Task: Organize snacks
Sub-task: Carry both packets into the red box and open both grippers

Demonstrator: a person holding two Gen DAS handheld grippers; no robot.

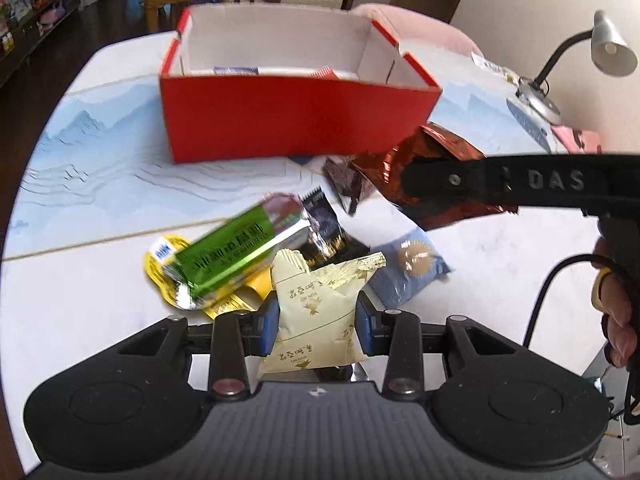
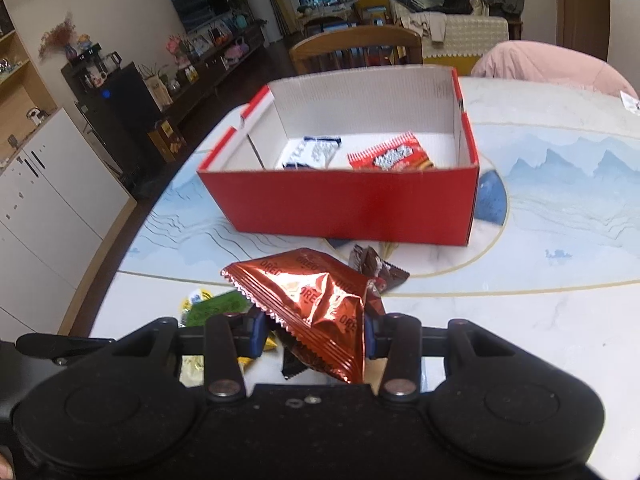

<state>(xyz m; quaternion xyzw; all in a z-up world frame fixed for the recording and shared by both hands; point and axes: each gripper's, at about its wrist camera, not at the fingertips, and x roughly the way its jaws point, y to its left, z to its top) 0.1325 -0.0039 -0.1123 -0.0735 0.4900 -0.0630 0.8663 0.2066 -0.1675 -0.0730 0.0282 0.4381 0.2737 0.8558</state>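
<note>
The left gripper (image 1: pixel 316 322) is clamped on a cream packet (image 1: pixel 316 320). The right gripper (image 2: pixel 314 334) pinches a copper Oreo packet (image 2: pixel 316 304), both near the red box (image 2: pixel 352 200).

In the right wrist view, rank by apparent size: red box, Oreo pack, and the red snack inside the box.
1. Red box
2. Oreo pack, enlarged by sitting close to the camera
3. Red snack, farther away

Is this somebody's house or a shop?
Most likely a home: a dining table with a wooden chair behind it, and a living room beyond with a TV and sofa.
</note>
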